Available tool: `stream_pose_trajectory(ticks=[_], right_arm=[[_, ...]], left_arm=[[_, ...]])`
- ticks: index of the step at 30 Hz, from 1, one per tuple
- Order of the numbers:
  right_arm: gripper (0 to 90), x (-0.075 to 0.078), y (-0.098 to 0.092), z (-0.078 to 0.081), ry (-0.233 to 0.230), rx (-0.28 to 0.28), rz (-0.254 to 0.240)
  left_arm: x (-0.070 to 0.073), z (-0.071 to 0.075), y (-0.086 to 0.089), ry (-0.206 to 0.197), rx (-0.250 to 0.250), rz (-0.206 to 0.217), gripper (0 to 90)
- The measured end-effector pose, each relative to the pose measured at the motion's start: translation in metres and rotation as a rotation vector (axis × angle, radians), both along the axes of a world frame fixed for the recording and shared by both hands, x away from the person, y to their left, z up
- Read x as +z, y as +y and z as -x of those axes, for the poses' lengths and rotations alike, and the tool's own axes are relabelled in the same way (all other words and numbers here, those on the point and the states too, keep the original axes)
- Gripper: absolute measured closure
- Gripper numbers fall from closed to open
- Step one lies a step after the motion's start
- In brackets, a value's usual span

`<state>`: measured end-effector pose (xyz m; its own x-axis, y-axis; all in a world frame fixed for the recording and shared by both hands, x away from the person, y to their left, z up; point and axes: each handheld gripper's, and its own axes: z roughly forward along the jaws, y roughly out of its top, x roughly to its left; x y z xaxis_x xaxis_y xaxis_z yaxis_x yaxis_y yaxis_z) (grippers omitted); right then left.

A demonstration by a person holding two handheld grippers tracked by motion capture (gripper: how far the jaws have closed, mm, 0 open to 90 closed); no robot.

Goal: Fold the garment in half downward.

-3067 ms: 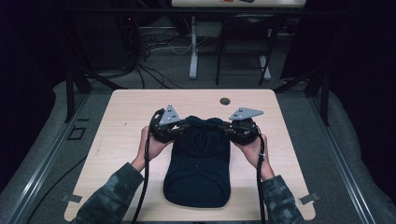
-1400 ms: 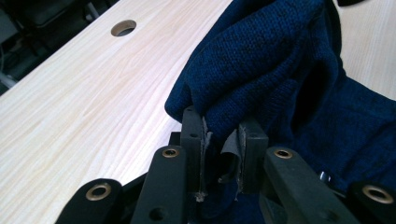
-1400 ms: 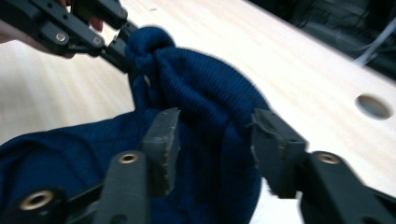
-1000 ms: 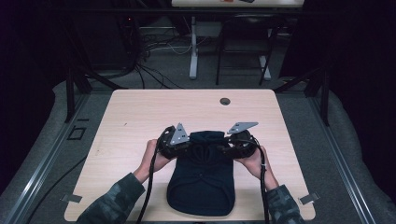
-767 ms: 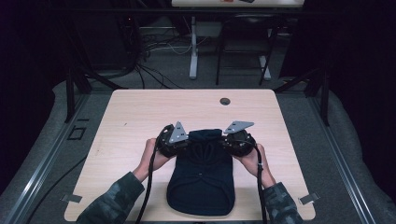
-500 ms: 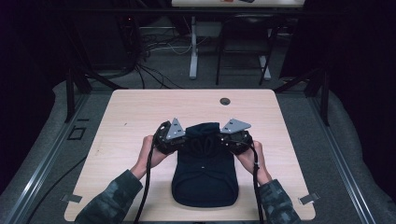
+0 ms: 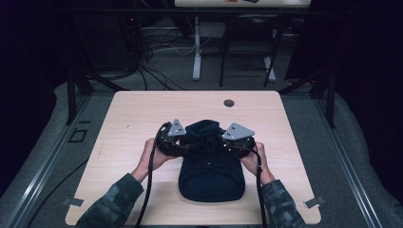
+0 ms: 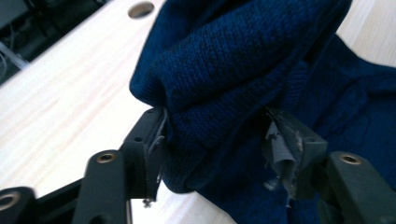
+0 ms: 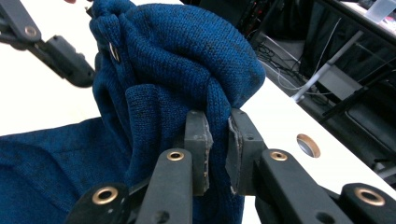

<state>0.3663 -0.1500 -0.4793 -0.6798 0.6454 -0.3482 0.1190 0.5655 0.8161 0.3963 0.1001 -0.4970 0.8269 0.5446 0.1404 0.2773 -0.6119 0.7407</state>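
High view: fixed above your side, looking forward and down over the whole pale wooden table (image 7: 142, 118), floor and dark frames beyond. Your left gripper view rides close behind its own black jaws, facing the folded dark blue knitted garment (image 8: 243, 60) and the round hole in the tabletop (image 8: 141, 9). Your right gripper view sits equally close, facing the same garment (image 9: 187, 60) and hole (image 9: 308, 145); all three share both
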Motion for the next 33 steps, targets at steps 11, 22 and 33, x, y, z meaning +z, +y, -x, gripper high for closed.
stream_pose_trajectory(ticks=[11,22,33], right_arm=[[77.6,-0.003,-0.014,0.010,0.033,0.048,0.019],[71.3,-0.010,-0.026,0.025,0.203,0.060,0.025],[76.2,-0.024,-0.038,0.032,0.244,0.049,0.023]], left_arm=[[-0.007,0.012,-0.007,-0.116,-0.007,0.007,74.7],[-0.015,0.034,-0.014,-0.196,-0.021,-0.038,73.7],[-0.022,0.048,-0.019,-0.200,-0.058,-0.057,70.8]])
